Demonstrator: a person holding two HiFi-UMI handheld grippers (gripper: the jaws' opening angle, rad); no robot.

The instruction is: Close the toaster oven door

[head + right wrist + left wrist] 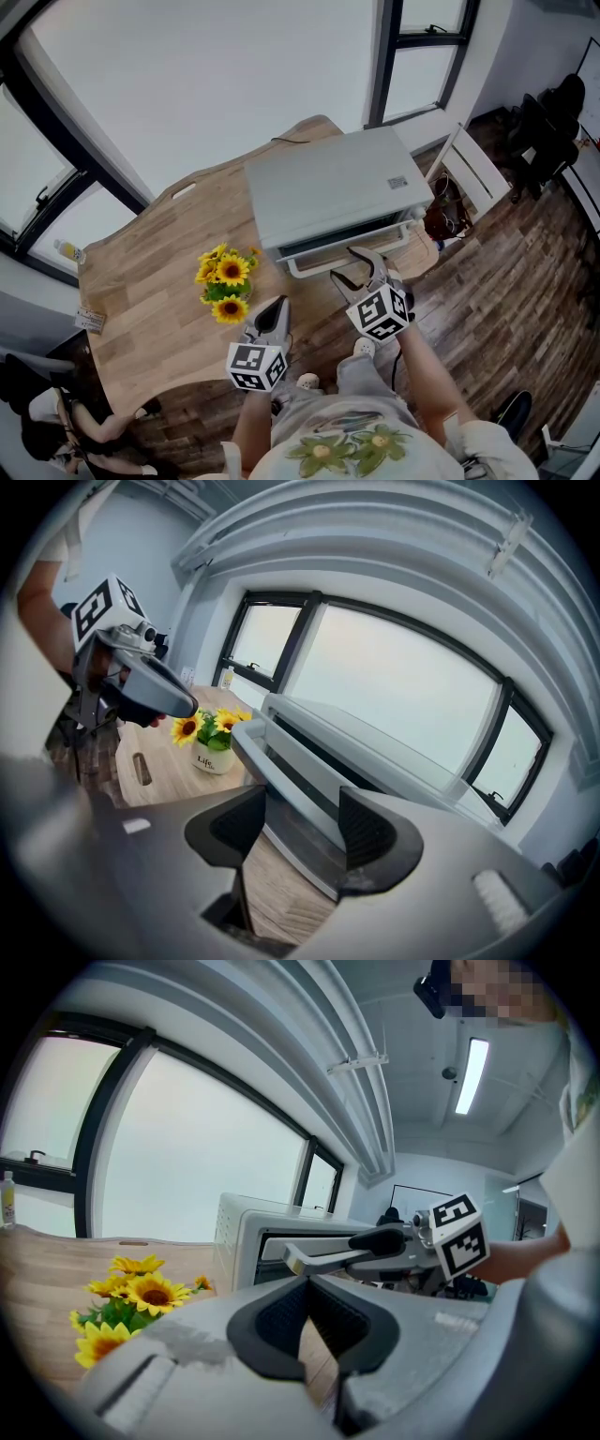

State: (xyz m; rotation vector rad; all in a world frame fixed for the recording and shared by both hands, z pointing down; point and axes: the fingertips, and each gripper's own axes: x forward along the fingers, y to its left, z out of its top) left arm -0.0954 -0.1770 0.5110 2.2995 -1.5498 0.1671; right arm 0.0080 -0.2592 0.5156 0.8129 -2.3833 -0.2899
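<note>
Toaster oven (328,187): silver-grey metal box, stands at the far right end of the light wooden table (150,281), front turned toward the person
Oven door (342,242): looks slightly ajar; a dark gap runs along its top edge in the head view
Door handle (281,766): pale bar across the door's front, runs between the right gripper's pads
Right gripper (347,264): released, jaws well apart on either side of the handle; no clamping seen, though whether one pad touches the bar cannot be told
Right marker cube (380,314): black-and-white squares, behind the jaws
Left gripper (274,314): released, jaws only a narrow way apart, nothing between them but a strip of table; held off the table's near edge, well apart from the oven
Left marker cube (255,366): close to the person's body
Yellow sunflowers (225,281): bunch in a small white pot (214,758), on the table just left of the oven's front, near the left gripper
Floor (506,309): dark wood planks, right of the table
</note>
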